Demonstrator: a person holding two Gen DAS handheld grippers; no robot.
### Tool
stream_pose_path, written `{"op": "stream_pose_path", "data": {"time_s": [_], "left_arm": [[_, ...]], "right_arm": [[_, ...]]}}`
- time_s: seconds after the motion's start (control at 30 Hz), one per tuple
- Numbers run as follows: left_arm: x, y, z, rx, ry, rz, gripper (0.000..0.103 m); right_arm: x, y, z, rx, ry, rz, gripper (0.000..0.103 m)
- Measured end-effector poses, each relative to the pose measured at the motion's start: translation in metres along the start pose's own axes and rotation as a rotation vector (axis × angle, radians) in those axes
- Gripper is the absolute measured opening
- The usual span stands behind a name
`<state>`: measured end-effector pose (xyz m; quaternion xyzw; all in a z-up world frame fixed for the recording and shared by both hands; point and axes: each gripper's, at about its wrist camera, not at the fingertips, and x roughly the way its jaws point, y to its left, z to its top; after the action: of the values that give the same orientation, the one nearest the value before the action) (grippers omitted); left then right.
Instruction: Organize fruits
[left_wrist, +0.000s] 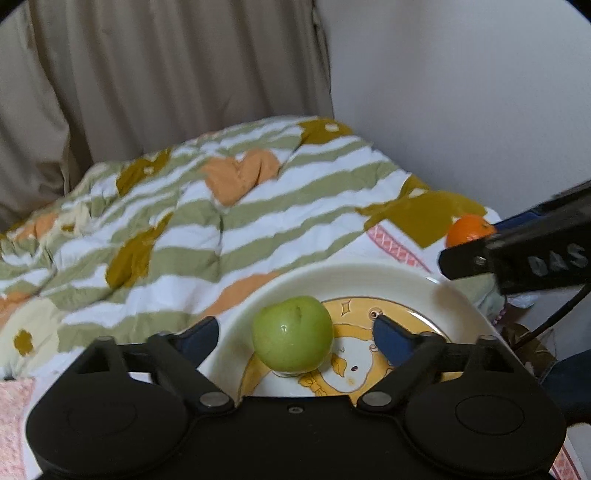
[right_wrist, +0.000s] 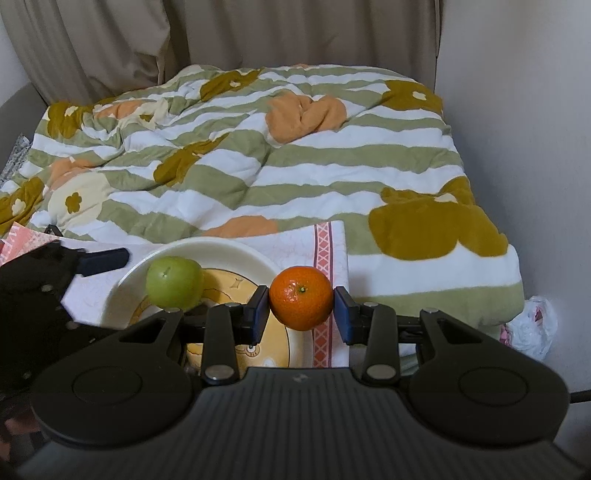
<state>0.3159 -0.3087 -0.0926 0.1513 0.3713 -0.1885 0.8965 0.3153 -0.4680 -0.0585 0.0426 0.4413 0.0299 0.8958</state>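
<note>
Two fruits here. Left wrist view first: my left gripper (left_wrist: 291, 338) has its jaws spread wide, with the green apple (left_wrist: 291, 334) sitting between the fingers but not touched, on the near-left part of the plate (left_wrist: 424, 291). The orange (left_wrist: 467, 229) peeks out past the plate's far right rim, behind my other gripper.

Right wrist view: my right gripper (right_wrist: 301, 306) is clamped on the orange (right_wrist: 301, 297), both pads against its sides, just off the plate's (right_wrist: 236, 251) right rim over the cloth (right_wrist: 295, 243). The apple (right_wrist: 174, 282) sits by the plate's left edge.
</note>
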Motion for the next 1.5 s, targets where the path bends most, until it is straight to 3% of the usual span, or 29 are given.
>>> {"op": "stream_pose_path", "data": {"time_s": [0.27,0.53,0.83,1.0,1.5], "left_arm": [[-0.037,0.02,-0.007,-0.082,0.017,0.022,0.095],[-0.065,0.037,-0.022,-0.162,0.027,0.061,0.095],[-0.087,0.047,-0.038,-0.219,0.018,0.088,0.095],[-0.095,0.05,-0.042,-0.23,0.007,0.104,0.095],[-0.16,0.033,-0.05,-0.257,-0.073,0.12,0.095]], "right_arm": [[0.0,0.014,0.003,-0.058,-0.007,0.055,0.053],[0.029,0.039,-0.006,-0.16,0.022,0.097,0.053],[0.053,0.054,-0.016,-0.23,0.032,0.083,0.054],[0.041,0.059,-0.02,-0.249,0.003,0.052,0.101],[-0.052,0.053,-0.035,-0.201,-0.096,0.005,0.103]]}}
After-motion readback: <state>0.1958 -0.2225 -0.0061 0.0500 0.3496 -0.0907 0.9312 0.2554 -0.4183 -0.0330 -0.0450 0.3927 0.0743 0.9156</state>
